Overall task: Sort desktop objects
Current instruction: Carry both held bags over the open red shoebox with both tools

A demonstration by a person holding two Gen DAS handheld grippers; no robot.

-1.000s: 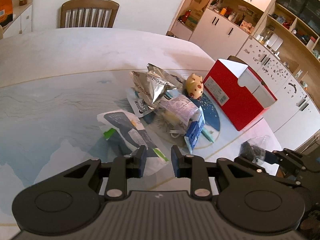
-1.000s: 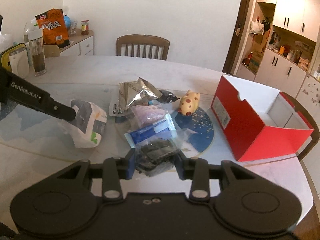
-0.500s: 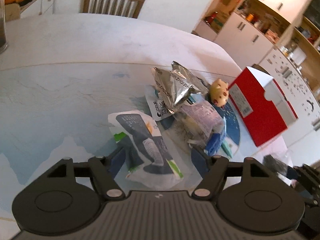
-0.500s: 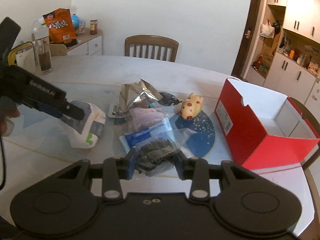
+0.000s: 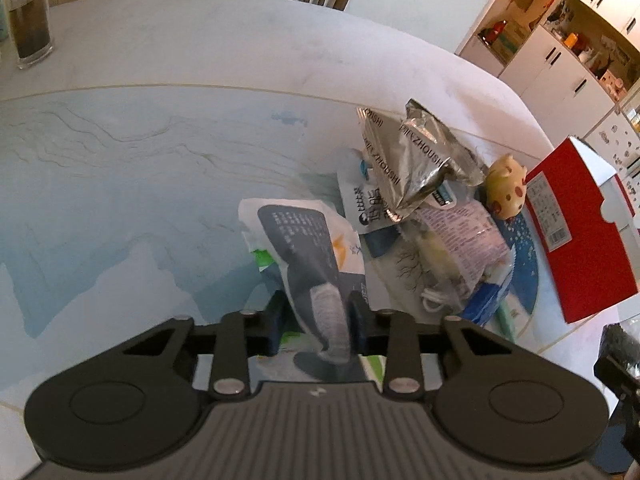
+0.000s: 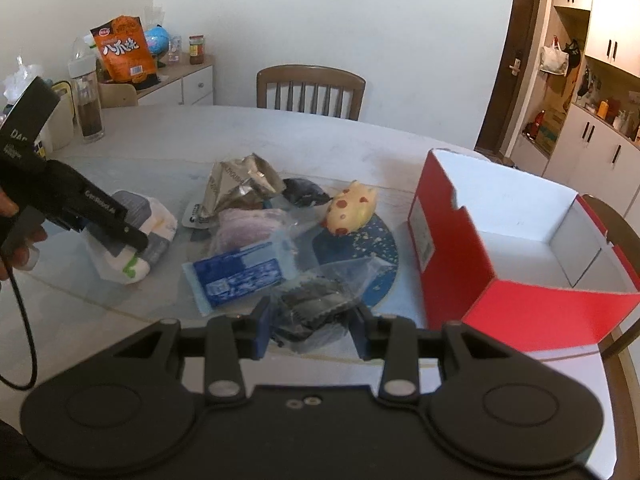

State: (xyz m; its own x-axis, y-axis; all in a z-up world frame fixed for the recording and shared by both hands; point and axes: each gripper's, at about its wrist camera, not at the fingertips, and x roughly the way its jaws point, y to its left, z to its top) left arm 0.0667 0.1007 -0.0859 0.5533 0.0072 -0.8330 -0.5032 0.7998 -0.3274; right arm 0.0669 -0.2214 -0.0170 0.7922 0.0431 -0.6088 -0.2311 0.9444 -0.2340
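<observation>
My left gripper [image 5: 316,322] is shut on a white and grey packet [image 5: 308,252] at the pile's left side; it also shows in the right wrist view [image 6: 132,236]. My right gripper [image 6: 312,326] is shut on a clear bag of dark contents [image 6: 316,304] and holds it above the table's front edge. The pile holds a silver foil bag [image 5: 416,160], a purple packet [image 6: 252,228], a blue packet [image 6: 240,278] and a yellow spotted pig toy [image 6: 352,208]. An open red box [image 6: 516,248] stands at the right.
A round blue mat [image 6: 376,264] lies under the pile's right part. A tall glass with dark contents [image 6: 90,108] stands far left. A wooden chair [image 6: 310,90] is behind the table [image 5: 200,80]. Cabinets [image 6: 592,148] line the right wall.
My left gripper opened wide, moved onto the white and grey packet and closed on it. My right gripper kept hold of the clear bag and drew back a little.
</observation>
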